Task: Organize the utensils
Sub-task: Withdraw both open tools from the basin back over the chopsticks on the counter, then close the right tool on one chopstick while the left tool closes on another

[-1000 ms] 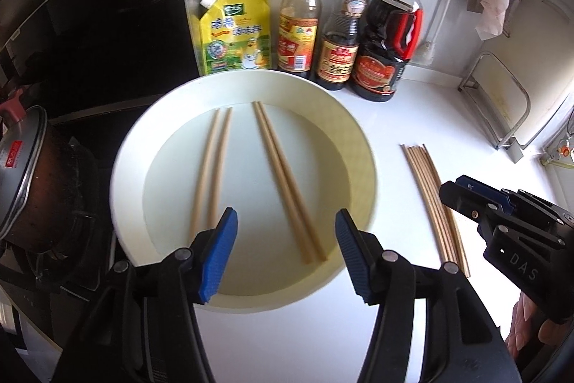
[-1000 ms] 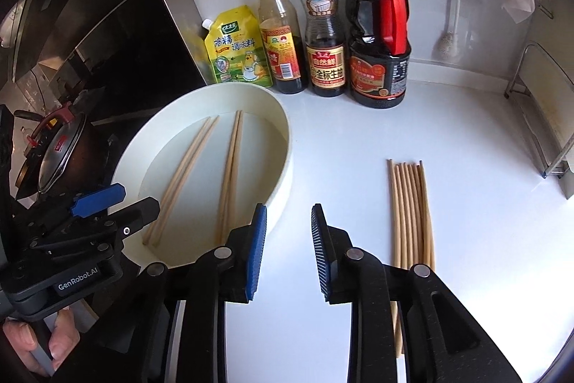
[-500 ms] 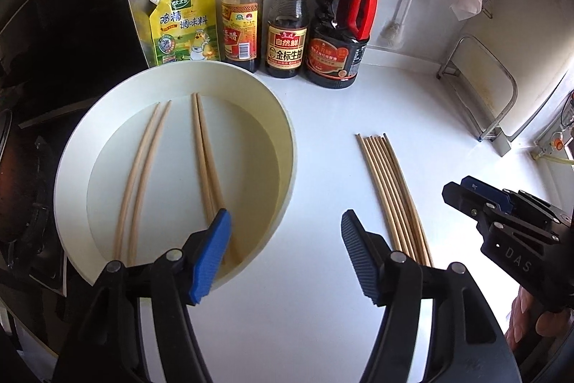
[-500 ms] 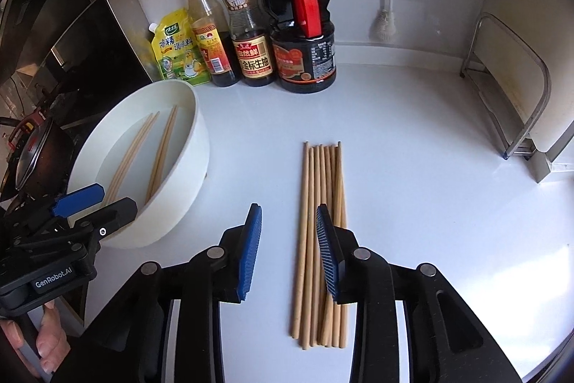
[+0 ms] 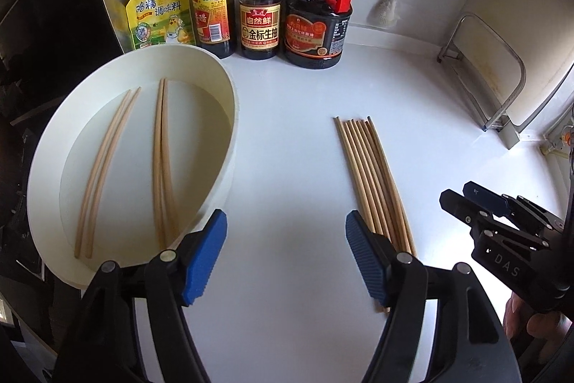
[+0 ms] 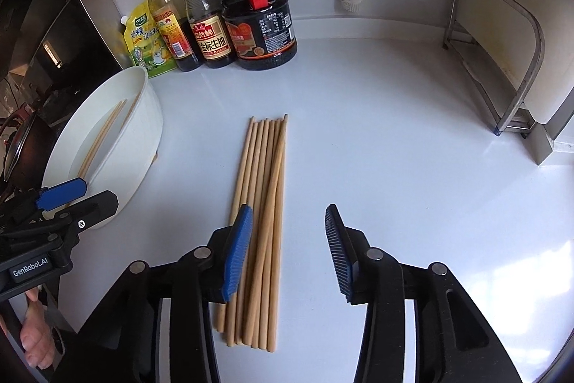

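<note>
The round white plastic basin [image 5: 229, 117] at the counter's left holds four wooden chopsticks [image 5: 159, 164]. The bundle of bare wooden chopsticks [image 6: 265, 203] lies on the white counter [image 6: 394, 149]. The right gripper [image 6: 288, 253] and the left gripper [image 5: 285, 261] have just been opening, both empty. A narrow grab could scatter the sticks. The right gripper's left pad hides part of the bundle.

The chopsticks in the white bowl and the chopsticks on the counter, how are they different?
The chopsticks in the white bowl number four, in two separated pairs. The chopsticks on the counter number more, pressed side by side in one bunch, one slanting across the others. Both sets are plain light wood, pointing toward the bottles.
</note>
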{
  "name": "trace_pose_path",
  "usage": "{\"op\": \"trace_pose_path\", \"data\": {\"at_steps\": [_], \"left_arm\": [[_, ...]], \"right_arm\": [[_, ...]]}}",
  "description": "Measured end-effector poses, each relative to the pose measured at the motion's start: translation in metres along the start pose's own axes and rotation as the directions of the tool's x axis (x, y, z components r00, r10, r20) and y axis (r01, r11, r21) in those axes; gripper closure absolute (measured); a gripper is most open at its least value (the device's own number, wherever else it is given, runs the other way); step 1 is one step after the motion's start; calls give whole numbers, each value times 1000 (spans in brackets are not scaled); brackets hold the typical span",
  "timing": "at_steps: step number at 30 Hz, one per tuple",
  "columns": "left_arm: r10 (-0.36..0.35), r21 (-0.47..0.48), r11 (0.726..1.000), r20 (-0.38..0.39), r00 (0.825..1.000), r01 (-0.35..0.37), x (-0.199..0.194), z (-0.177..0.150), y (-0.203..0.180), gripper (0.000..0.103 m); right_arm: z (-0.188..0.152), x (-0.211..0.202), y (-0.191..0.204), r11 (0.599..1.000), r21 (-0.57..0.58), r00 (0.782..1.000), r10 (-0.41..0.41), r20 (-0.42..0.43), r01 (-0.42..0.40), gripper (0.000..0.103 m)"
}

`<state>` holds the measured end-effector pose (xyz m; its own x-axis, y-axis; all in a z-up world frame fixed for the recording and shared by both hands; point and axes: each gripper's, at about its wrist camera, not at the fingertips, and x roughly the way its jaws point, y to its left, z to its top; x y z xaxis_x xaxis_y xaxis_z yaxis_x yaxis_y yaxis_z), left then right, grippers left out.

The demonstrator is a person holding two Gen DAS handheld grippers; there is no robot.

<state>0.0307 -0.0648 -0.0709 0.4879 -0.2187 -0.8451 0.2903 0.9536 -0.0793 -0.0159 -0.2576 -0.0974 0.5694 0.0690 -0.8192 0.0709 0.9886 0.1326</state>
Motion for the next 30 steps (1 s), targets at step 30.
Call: {"op": "trace_pose_path", "data": {"at_steps": [30], "left_arm": [[-1, -7, 1000, -64, 998, 1, 33, -22, -18, 30]], "right_arm": [[-28, 49, 3, 994, -109, 998, -29, -60, 23, 61]]}}
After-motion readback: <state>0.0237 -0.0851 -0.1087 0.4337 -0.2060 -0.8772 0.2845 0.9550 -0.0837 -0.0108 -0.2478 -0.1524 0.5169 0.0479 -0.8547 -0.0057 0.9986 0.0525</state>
